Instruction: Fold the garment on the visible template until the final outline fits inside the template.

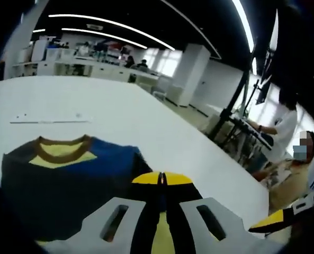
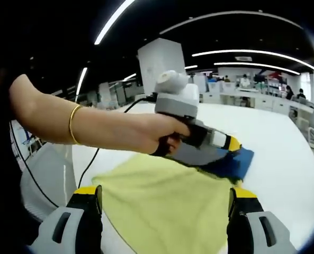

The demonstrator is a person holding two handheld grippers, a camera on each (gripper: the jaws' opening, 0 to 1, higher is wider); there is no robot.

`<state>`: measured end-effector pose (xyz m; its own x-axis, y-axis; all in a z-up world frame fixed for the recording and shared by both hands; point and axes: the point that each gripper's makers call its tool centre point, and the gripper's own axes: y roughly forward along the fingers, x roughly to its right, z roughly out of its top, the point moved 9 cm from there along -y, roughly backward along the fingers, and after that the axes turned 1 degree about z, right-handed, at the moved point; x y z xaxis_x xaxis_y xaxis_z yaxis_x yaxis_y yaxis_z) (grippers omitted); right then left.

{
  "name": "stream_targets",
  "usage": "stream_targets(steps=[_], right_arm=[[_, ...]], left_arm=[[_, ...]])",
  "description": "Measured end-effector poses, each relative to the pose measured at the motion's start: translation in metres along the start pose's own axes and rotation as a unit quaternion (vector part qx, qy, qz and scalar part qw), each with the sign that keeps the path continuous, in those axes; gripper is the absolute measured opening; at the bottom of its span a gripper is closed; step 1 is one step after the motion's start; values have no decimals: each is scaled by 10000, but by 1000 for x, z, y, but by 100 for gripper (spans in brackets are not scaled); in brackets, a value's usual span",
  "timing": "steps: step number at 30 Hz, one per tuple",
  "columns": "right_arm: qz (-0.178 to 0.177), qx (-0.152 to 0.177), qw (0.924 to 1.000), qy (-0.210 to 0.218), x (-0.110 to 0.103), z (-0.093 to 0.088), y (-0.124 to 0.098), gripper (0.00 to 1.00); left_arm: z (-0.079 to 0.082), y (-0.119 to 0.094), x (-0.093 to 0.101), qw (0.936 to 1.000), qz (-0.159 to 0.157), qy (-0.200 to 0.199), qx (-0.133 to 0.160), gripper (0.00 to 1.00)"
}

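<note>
On the white desk (image 1: 146, 121) lies the garment (image 1: 66, 185), a dark blue shirt with a yellow and brown collar, at about 8 o'clock in the left gripper view; in the right gripper view its yellow side (image 2: 167, 206) spreads at 6 o'clock, with blue showing at 3 o'clock. It looks light, soft and limp, likely to sag and drag when lifted, so an edge or corner, pinched through both layers, seems the best hold. Just right of the shirt, the left tool (image 1: 162, 179) has its yellow tips pressed together with nothing visible between them. The same tool appears in the right gripper view, held in a hand (image 2: 162, 135) wearing a gold bangle. Over the yellow cloth, the right tool (image 2: 164, 198) stands wide open, holding nothing. A thin pale strip (image 1: 50, 119) lies on the desk toward 10 o'clock; I cannot tell whether it belongs to the template. Beyond are ceiling light strips, pillars, shelves and seated people.
</note>
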<state>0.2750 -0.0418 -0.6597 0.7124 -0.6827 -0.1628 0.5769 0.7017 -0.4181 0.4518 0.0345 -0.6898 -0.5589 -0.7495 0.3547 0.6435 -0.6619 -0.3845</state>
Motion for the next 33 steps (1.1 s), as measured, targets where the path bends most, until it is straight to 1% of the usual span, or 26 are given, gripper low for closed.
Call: stream_targets(steps=[2, 3, 6, 8, 9, 10, 11, 13, 14, 15, 21, 23, 29, 31, 33], right_arm=[[-5, 1, 10000, 5, 1, 0, 0, 99], [-8, 5, 10000, 2, 1, 0, -1, 99], [1, 16, 10000, 6, 2, 1, 0, 99], [44, 12, 10000, 3, 2, 1, -1, 99], [61, -1, 10000, -8, 3, 2, -1, 99], [65, -6, 10000, -18, 3, 2, -1, 99], [68, -16, 10000, -26, 3, 2, -1, 99], [99, -56, 9999, -46, 4, 2, -1, 99], [110, -72, 9999, -55, 4, 2, -1, 99], [118, -93, 9999, -67, 4, 2, -1, 99], [142, -213, 9996, -117, 7, 1, -2, 99], [125, -232, 9996, -134, 9, 1, -3, 99], [157, -353, 9991, -149, 12, -1, -6, 99], [182, -429, 9988, -147, 12, -3, -6, 99], [213, -581, 9979, -193, 12, -6, -6, 99]], left_arm=[[-2, -2, 1, 9998, -13, 196, -28, 4], [-2, -3, 0, 9997, -25, 238, -11, 9], [-3, -8, -4, 9996, -140, 192, 127, 22], [-3, -14, -9, 9994, -89, 266, 204, 31], [-3, -18, -13, 9994, -80, 187, 285, 34], [-3, -20, -14, 9993, -123, -16, 354, 38], [-4, -22, -16, 9991, -153, -195, 352, 44], [-5, -28, -24, 9992, -38, -23, 407, 53], [-5, -30, -26, 9992, 3, 101, 396, 59], [-6, -34, -29, 9991, 47, 198, 359, 62], [-6, -52, -36, 9979, 9, 529, 382, 76], [-7, -56, -39, 9976, 51, 633, 277, 78], [-8, -73, -43, 9957, 63, 895, 227, 89], [-8, -79, -44, 9946, 25, 1013, 217, 91], [-10, -86, -44, 9934, -14, 1127, 209, 95]])
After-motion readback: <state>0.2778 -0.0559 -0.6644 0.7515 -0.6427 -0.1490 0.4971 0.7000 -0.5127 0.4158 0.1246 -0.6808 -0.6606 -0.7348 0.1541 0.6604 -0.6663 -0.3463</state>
